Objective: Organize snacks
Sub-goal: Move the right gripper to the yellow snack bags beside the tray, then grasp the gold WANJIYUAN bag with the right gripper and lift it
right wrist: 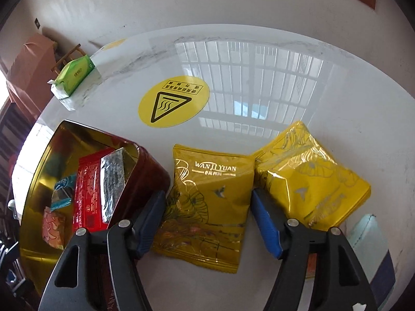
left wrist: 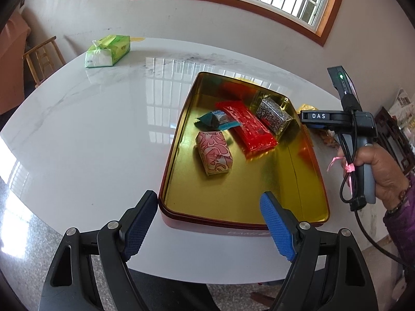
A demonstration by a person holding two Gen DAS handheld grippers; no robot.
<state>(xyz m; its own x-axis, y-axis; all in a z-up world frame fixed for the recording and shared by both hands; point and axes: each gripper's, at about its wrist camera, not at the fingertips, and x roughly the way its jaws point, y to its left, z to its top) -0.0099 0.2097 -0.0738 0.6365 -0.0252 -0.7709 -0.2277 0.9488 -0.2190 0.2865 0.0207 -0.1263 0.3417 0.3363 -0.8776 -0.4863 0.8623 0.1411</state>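
Observation:
A gold-lined tin (left wrist: 298,181) with red sides sits on the white table. It holds a pink patterned snack (left wrist: 214,156), a teal packet (left wrist: 216,120), a long red packet (left wrist: 246,125) and a clear speckled packet (left wrist: 272,114). My left gripper (left wrist: 210,225) is open and empty at the tin's near rim. My right gripper (right wrist: 207,220) is open, its fingers either side of a yellow WANJIYUAN packet (right wrist: 207,204) lying on the table right of the tin (right wrist: 153,168). A second yellow packet (right wrist: 308,176) lies further right.
A green tissue pack (left wrist: 107,50) lies at the table's far left. A round yellow warning sticker (right wrist: 173,101) is on the tabletop behind the packets. A wooden chair (left wrist: 44,57) stands past the far left edge. A pale blue item (right wrist: 368,235) lies at the right.

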